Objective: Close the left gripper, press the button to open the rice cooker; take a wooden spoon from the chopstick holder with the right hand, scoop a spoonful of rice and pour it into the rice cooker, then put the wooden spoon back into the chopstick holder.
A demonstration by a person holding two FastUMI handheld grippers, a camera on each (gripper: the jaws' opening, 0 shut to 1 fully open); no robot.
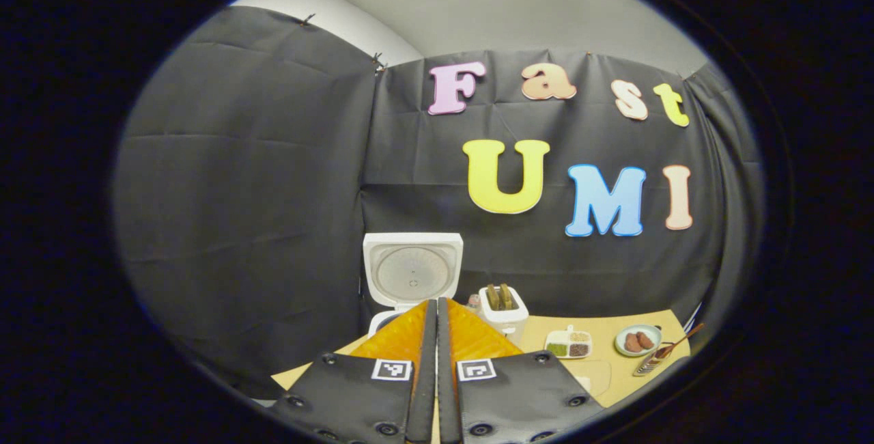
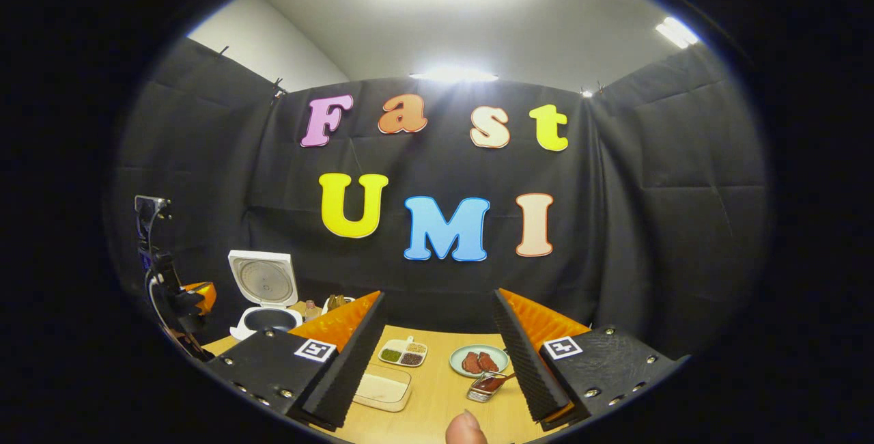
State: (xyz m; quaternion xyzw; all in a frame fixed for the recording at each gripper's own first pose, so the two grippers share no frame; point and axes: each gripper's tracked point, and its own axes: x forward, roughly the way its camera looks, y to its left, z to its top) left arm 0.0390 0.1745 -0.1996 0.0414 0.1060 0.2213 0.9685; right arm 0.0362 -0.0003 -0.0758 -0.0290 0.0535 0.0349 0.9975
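Black-draped booth, wooden counter (image 2: 437,396), one rice cooker (image 2: 263,294) lid up far left, one chopstick holder (image 1: 504,311), left claw (image 1: 437,335) closed and empty, right claw (image 2: 437,335) wide open and empty.

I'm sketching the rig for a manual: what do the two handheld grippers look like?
Each gripper has two black plates studded with round screws, each plate carrying a square black-and-white marker tag. The jaws are long flat wedges with ribbed inner faces. On the left gripper they stand together, on the right gripper wide apart.

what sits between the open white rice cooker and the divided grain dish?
In the left gripper view, a white chopstick holder stands between the open white rice cooker and the divided grain dish.
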